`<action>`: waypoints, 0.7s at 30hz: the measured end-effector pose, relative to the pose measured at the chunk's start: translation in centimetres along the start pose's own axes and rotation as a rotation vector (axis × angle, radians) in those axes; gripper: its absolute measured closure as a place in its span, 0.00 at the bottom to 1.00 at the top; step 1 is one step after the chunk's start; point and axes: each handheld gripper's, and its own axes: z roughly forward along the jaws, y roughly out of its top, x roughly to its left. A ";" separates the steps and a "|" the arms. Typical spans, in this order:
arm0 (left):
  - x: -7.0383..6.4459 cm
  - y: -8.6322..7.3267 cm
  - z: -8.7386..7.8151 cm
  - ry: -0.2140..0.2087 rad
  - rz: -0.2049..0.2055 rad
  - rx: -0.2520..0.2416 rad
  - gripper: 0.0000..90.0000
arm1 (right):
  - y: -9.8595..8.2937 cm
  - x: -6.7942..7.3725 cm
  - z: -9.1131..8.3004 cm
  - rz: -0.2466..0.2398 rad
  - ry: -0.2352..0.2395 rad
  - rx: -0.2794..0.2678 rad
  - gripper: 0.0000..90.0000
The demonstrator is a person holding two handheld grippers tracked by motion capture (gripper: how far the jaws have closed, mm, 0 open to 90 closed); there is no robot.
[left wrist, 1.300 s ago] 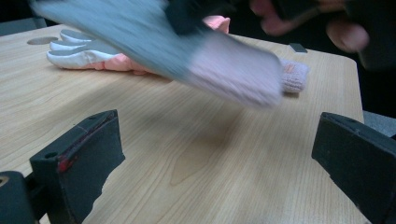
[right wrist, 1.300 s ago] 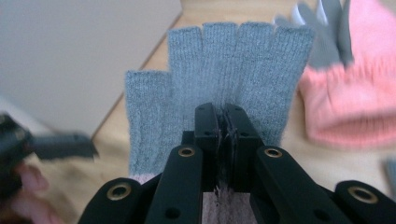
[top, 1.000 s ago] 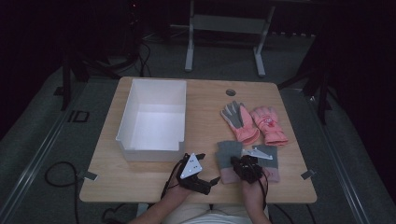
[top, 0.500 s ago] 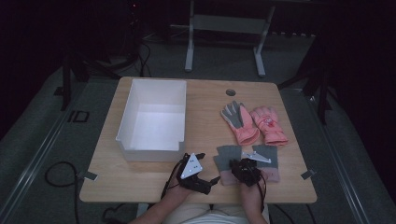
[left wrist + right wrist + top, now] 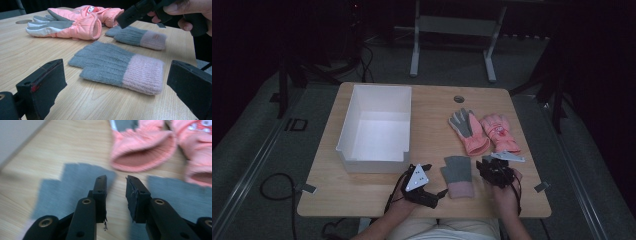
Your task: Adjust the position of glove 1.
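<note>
Nothing has yet been placed in the white bin (image 5: pixel 374 127), which stands bare on the counter (image 5: pixel 427 100), well apart from both tools and beyond the left one. All four gloves are seen lying flat on the wood, so the work is judged to be at its very start, with every glove still to be picked up.

The left tool (image 5: pixel 427 192) is held wide open, its jaws spread far apart in the left gripper view, and nothing is gripped. Directly ahead of it, framed between those jaws, the nearer grey knit glove with the pink cuff (image 5: pixel 120 66) is found, untouched. The second grey knit glove (image 5: pixel 138 37) lies just beyond, beneath the right tool (image 5: pixel 130 16).

The right tool (image 5: pixel 116 187) is held part-open, with a narrow gap left between its jaws and nothing clamped; it hovers above the bare strip of counter between the two knit gloves. Ahead of it, the two pink ski gloves (image 5: pixel 484 132) rest side by side, the cuff of one (image 5: pixel 145 152) gaping toward the tool.

A first grasp appears to be what is being lined up.
</note>
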 end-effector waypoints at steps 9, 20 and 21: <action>-0.1 0.0 0.0 0.004 0.007 0.001 0.02 | -0.3 -4.8 -0.8 -0.143 0.016 0.092 0.70; -0.2 0.0 0.0 0.007 0.015 0.001 0.02 | -1.8 -6.7 0.1 -0.107 0.043 0.152 0.64; -0.2 0.0 0.0 0.007 0.015 0.002 0.02 | -2.1 -6.8 0.3 -0.106 0.042 0.162 0.63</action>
